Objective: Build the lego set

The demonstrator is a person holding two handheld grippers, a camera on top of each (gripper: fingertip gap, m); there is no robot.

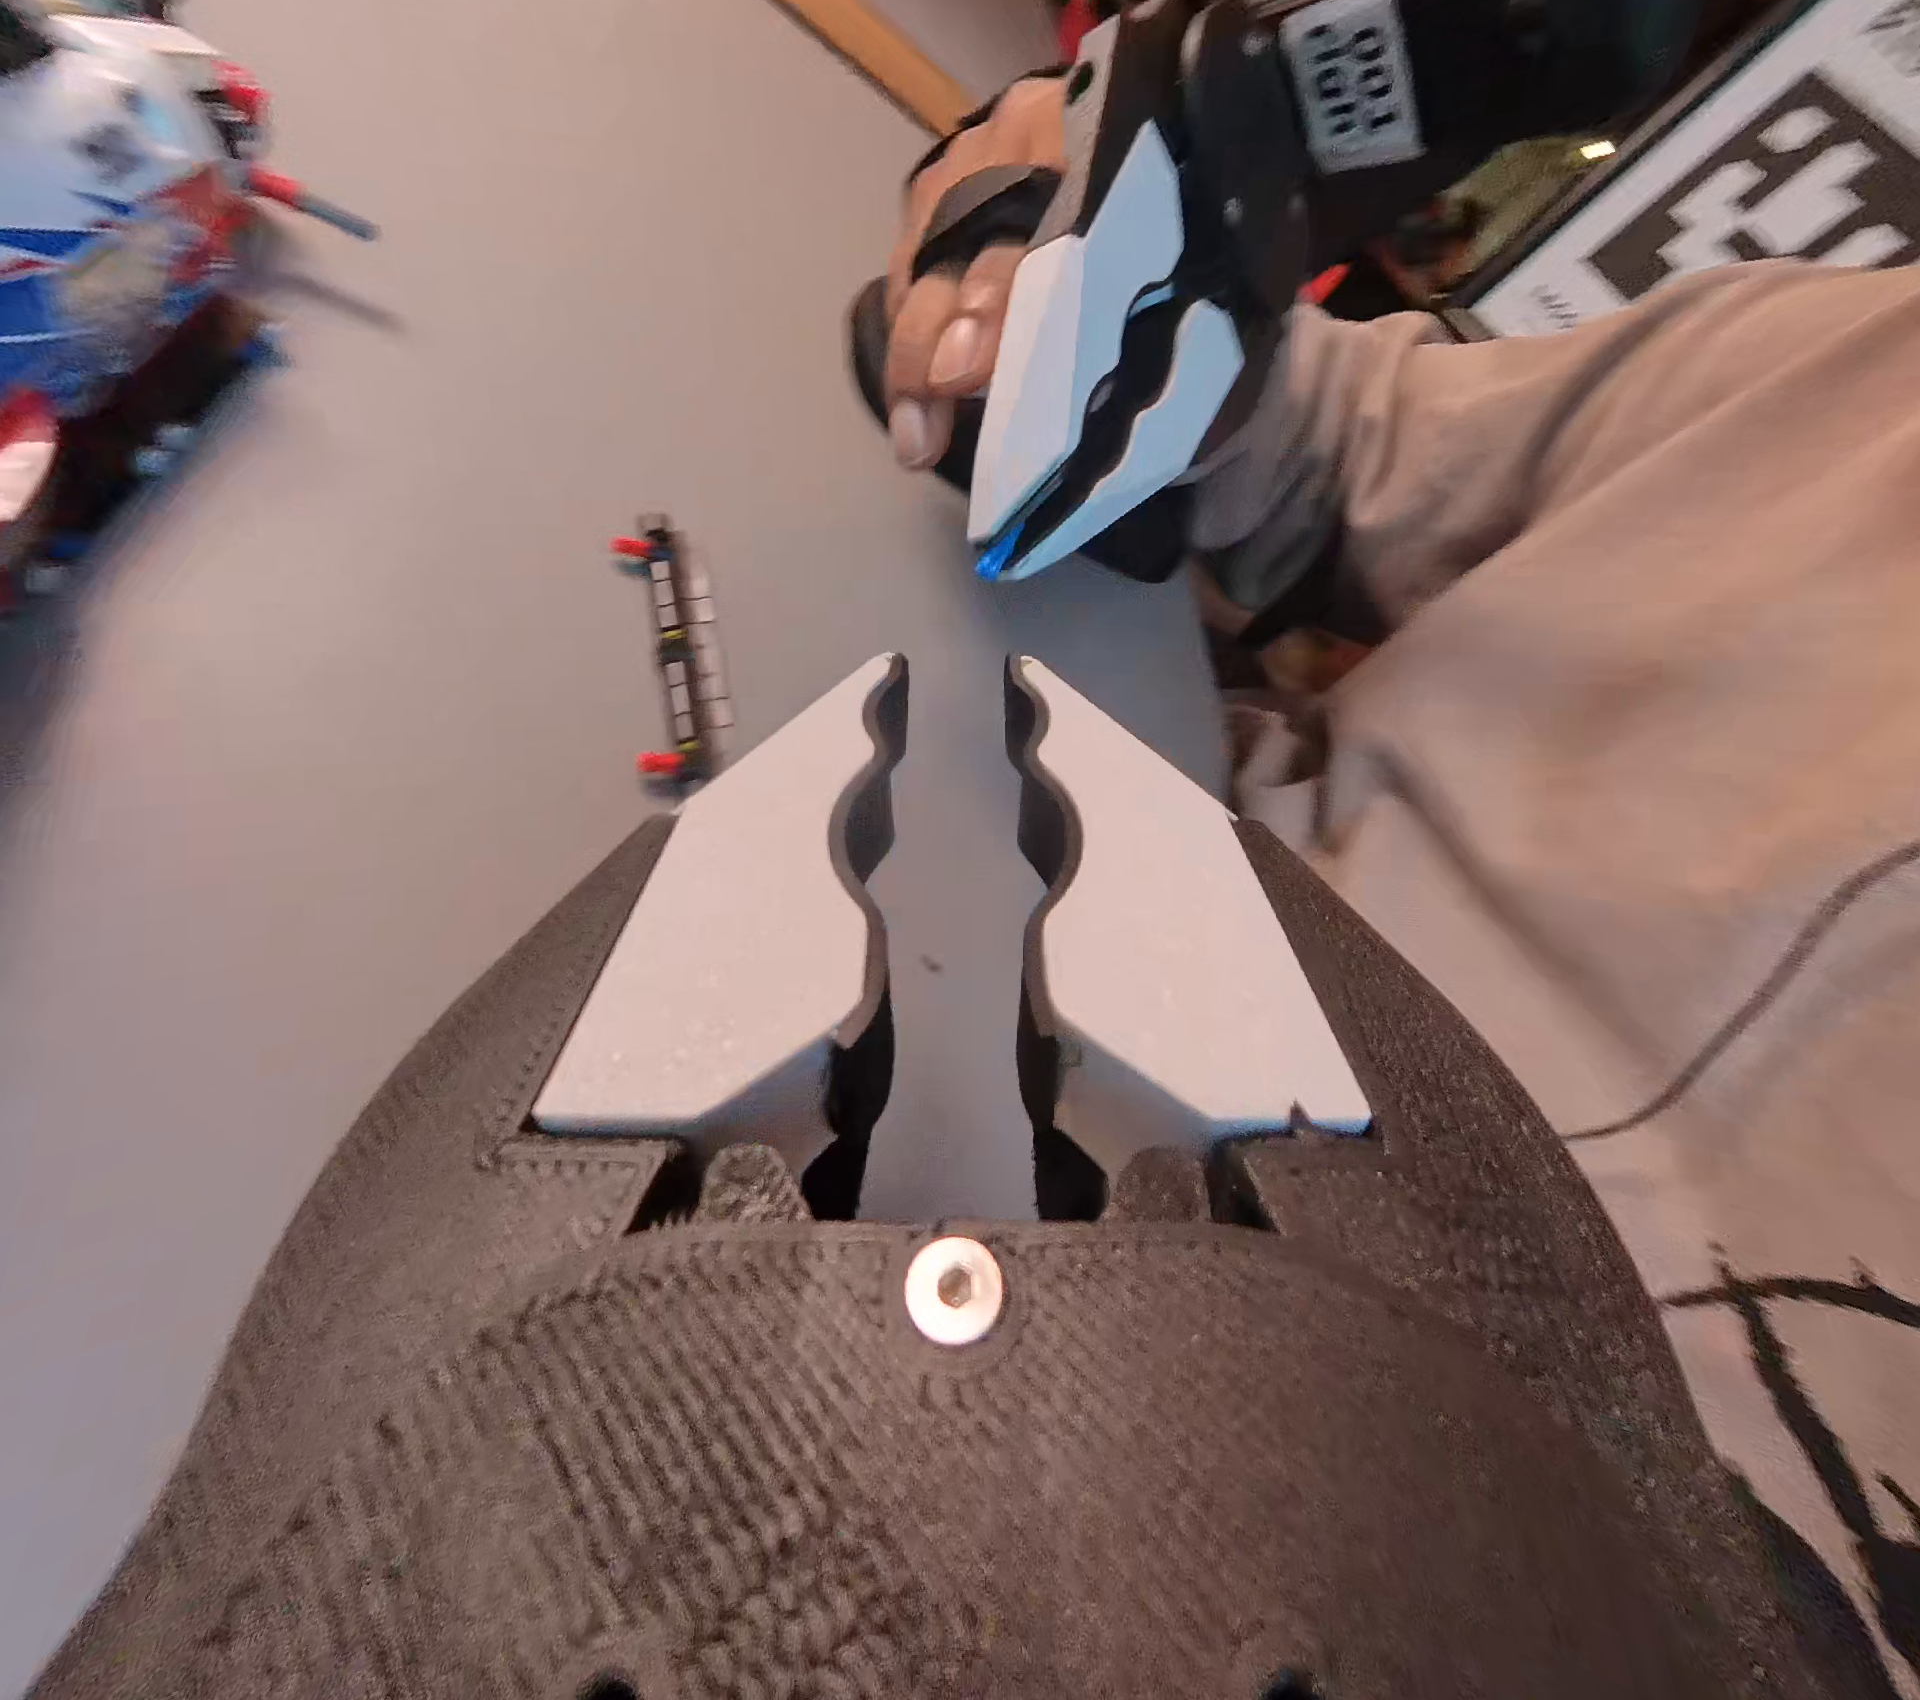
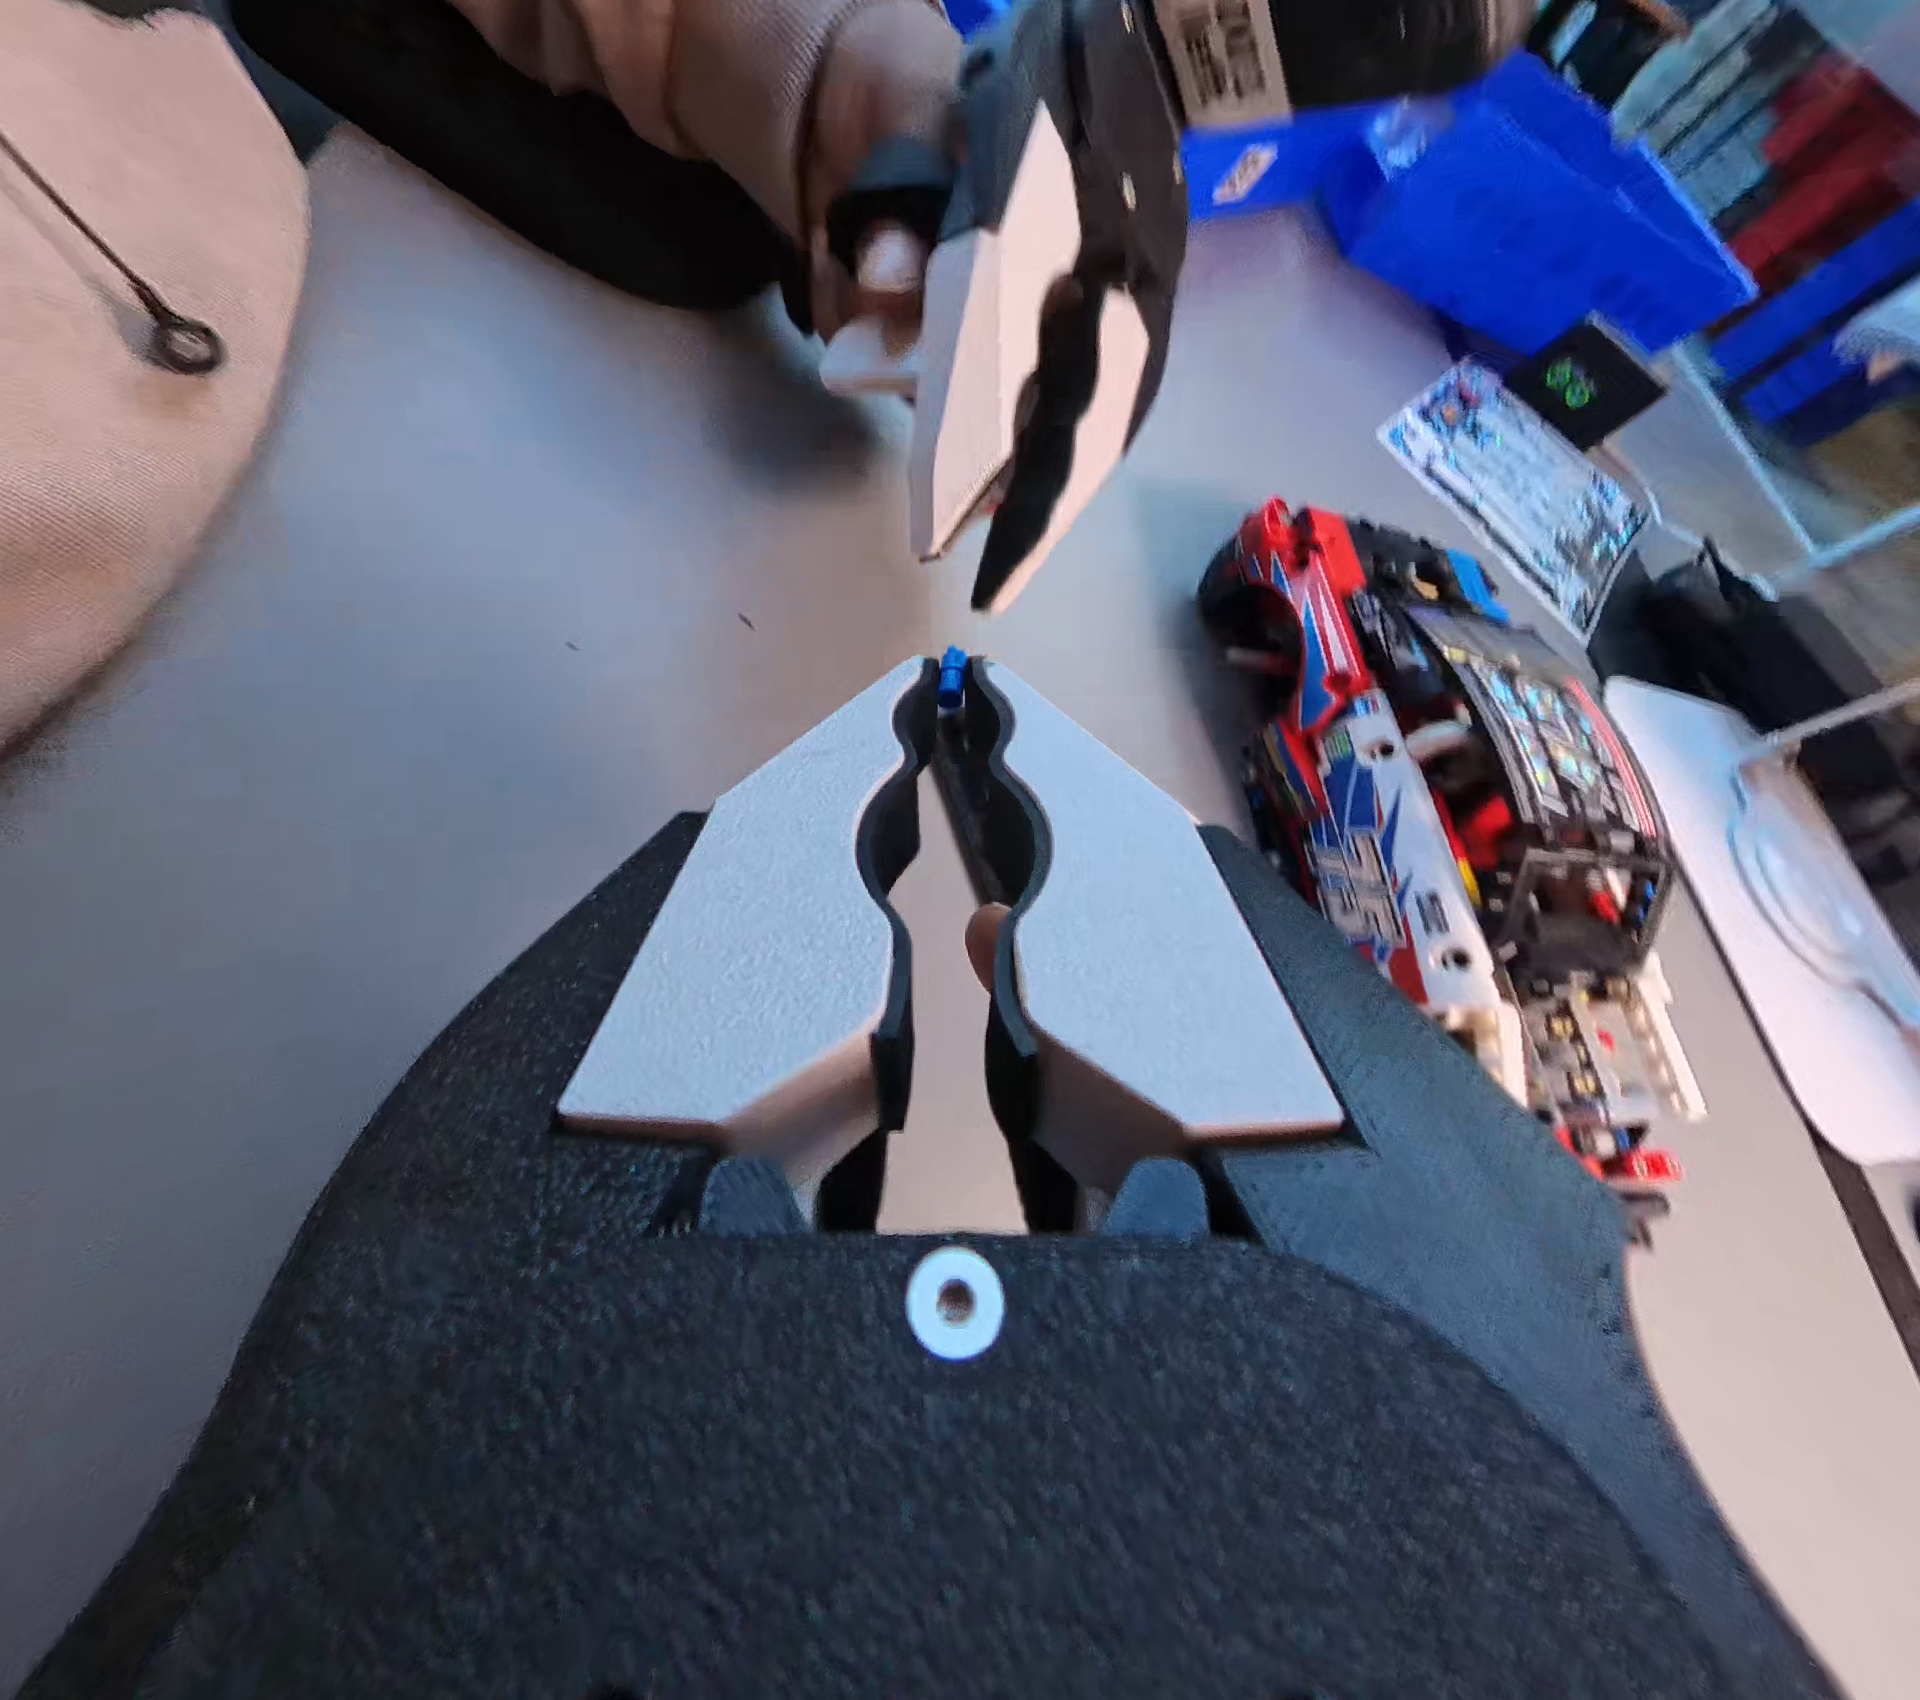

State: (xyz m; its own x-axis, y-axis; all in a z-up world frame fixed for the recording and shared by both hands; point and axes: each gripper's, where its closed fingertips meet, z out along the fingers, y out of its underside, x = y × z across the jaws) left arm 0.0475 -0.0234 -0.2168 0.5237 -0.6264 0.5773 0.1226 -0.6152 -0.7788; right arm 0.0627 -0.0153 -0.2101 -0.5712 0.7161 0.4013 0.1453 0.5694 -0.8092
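Presently, the right gripper (image 2: 951,663) is seen with its fingers drawn together on a small blue lego pin (image 2: 949,680), which is pinched at the very tips and held above the grey table (image 2: 436,715). The same pin (image 1: 994,559) is visible in the left wrist view, protruding from the tips of the right gripper (image 1: 1003,561), which is held by a hand (image 1: 961,289) near the table's right edge.

The left gripper (image 1: 956,661) is held with its fingers apart; only bare table surface is seen in the gap. In the right wrist view the left gripper (image 2: 951,580) is shown blurred, just beyond the pin, its tips not touching it.

A narrow lego strip (image 1: 686,653) of black and white pieces with red pins at both ends is laid flat on the table, just beyond the left gripper's left finger. The partly built lego car (image 2: 1444,809), in red, white and blue, is placed to the right of the right gripper; in the left wrist view it (image 1: 104,248) is found at the far left, blurred. A printed instruction sheet (image 2: 1517,466) is laid beyond the car, and blue bins (image 2: 1507,196) are stacked farther off. A beige sleeve (image 1: 1610,663) occupies the right side of the left wrist view.
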